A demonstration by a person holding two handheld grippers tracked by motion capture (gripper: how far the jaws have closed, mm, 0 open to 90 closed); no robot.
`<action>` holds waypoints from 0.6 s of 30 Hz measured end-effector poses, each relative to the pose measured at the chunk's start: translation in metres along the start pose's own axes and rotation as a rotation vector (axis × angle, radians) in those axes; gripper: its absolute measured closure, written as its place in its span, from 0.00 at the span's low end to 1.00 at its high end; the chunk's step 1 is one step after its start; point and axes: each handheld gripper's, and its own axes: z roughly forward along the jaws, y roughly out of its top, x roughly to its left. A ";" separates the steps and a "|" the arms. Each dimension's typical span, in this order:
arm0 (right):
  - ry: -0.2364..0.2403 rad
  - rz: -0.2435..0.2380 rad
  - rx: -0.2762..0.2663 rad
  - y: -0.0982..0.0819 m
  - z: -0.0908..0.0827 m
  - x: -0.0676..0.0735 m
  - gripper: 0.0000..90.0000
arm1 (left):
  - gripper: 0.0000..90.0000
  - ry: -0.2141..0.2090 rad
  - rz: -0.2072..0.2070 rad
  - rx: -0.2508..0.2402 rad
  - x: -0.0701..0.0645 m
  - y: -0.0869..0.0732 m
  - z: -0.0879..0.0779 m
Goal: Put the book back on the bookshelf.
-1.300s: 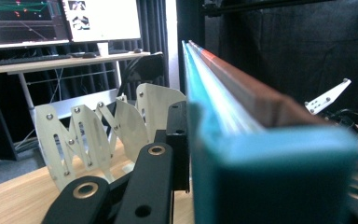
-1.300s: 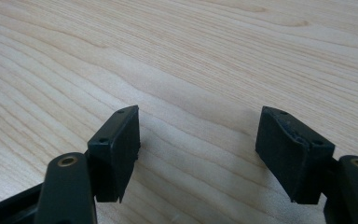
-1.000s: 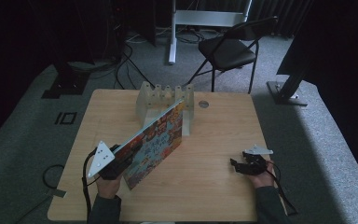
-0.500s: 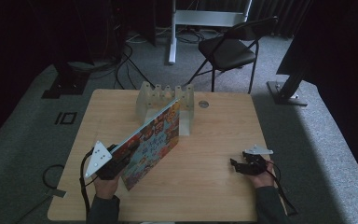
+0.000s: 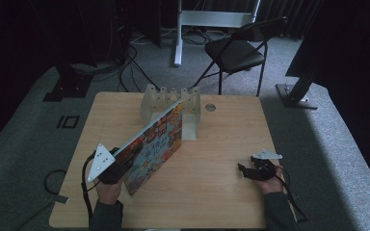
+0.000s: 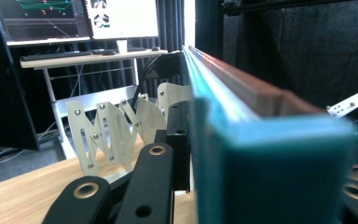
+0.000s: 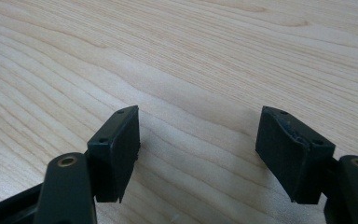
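My left jaws (image 5: 120, 161) clamp the thin, stiff, probably light book (image 5: 156, 139) at its near corner, while my right jaws (image 7: 198, 154) stand wide and empty.

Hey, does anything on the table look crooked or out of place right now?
The colourful book is askew: the left gripper holds one corner, so it slants toward the white slotted rack rather than standing in it. Nothing looks spilled or damaged.

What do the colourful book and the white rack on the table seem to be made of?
The book looks like thick, glossy printed cardboard: stiff teal edge, no sagging. The rack seems to be matt off-white plastic or painted metal plates, joined by visible screws. The table shows pale wood grain, possibly laminate.
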 end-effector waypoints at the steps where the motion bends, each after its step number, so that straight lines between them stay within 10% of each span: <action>1: 0.000 0.000 0.000 0.000 0.000 0.000 0.33 | 0.89 0.001 -0.002 0.000 0.001 0.000 0.000; 18: 0.001 0.001 0.001 0.000 0.000 0.000 0.33 | 0.89 0.043 0.011 0.008 0.004 0.004 0.000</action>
